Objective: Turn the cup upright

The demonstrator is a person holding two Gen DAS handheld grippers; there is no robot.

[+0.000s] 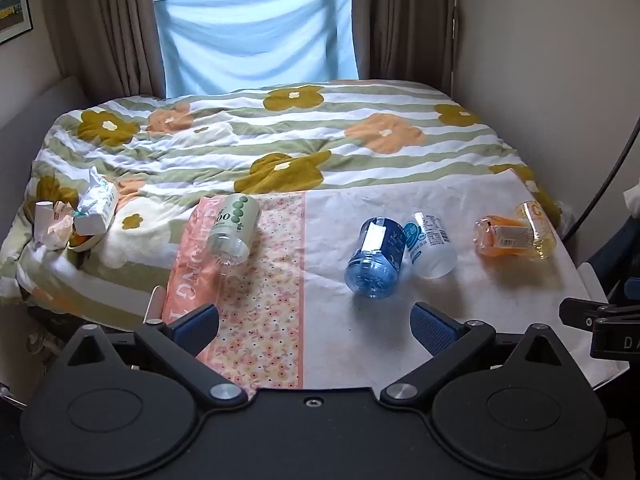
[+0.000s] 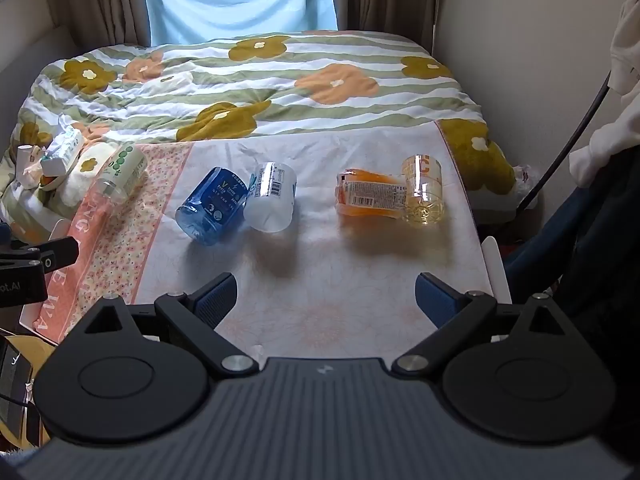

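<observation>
Clear plastic cups lie on their sides across the cloth-covered counter (image 2: pixel 320 280): green-dotted cup (image 1: pixel 234 229), blue cup (image 1: pixel 376 258) touching white-labelled cup (image 1: pixel 430 245), orange cup (image 2: pixel 366 194) touching yellow-tinted cup (image 2: pixel 423 195). My left tongs (image 1: pixel 314 328) and right tongs (image 2: pixel 325 300) hover near the front edge, both spread wide, gripping nothing.

Five cups are lying on their sides: green (image 1: pixel 234 229), blue (image 1: pixel 376 258), white (image 1: pixel 428 249), orange (image 1: pixel 500 236), yellow (image 1: pixel 538 229).
</observation>
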